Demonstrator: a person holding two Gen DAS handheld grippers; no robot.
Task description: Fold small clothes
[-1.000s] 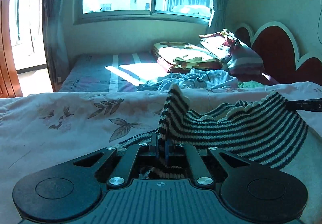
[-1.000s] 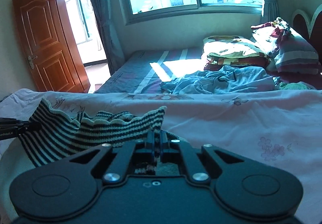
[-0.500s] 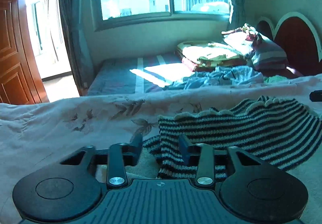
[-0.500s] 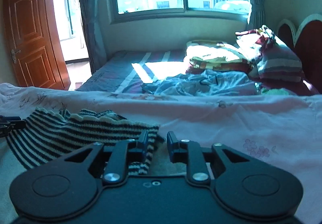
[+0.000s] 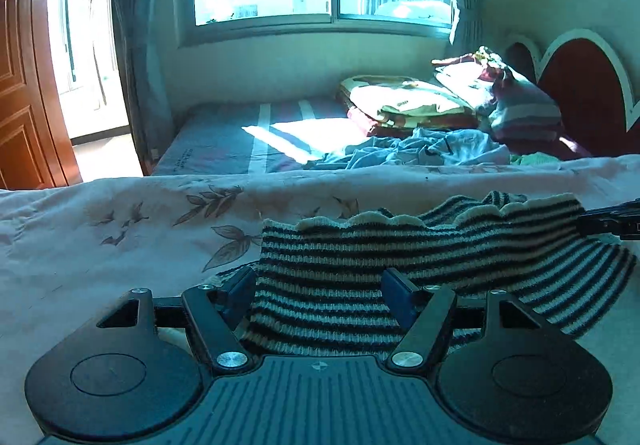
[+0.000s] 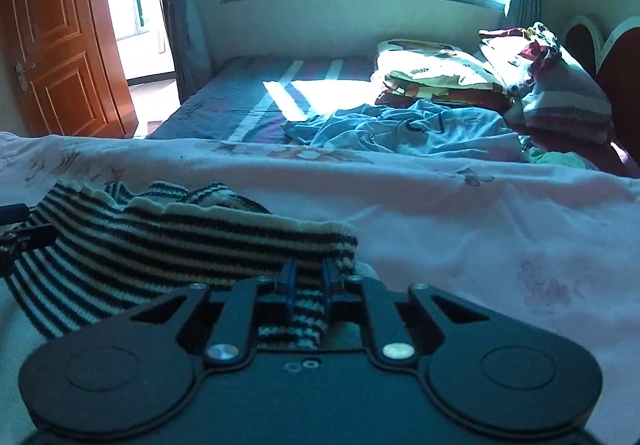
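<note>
The black-and-white striped knit garment (image 5: pixel 420 265) lies doubled on the pale pink floral bedcover (image 5: pixel 120 229), one fold apparently made. Left gripper (image 5: pixel 319 295) gapes wide over it; right gripper (image 6: pixel 307 281) is nearly closed, pinching its near edge. More folding likely remains.

R claw (image 6: pixel 307 279) part-closed astride striped knit (image 6: pixel 168 245) edge | on pink quilt (image 6: pixel 460 213)

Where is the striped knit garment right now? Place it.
The striped knit garment lies on the pink floral bedspread, low centre-right in the left wrist view, between the open left gripper fingers; the right gripper straddles its other end.
</note>
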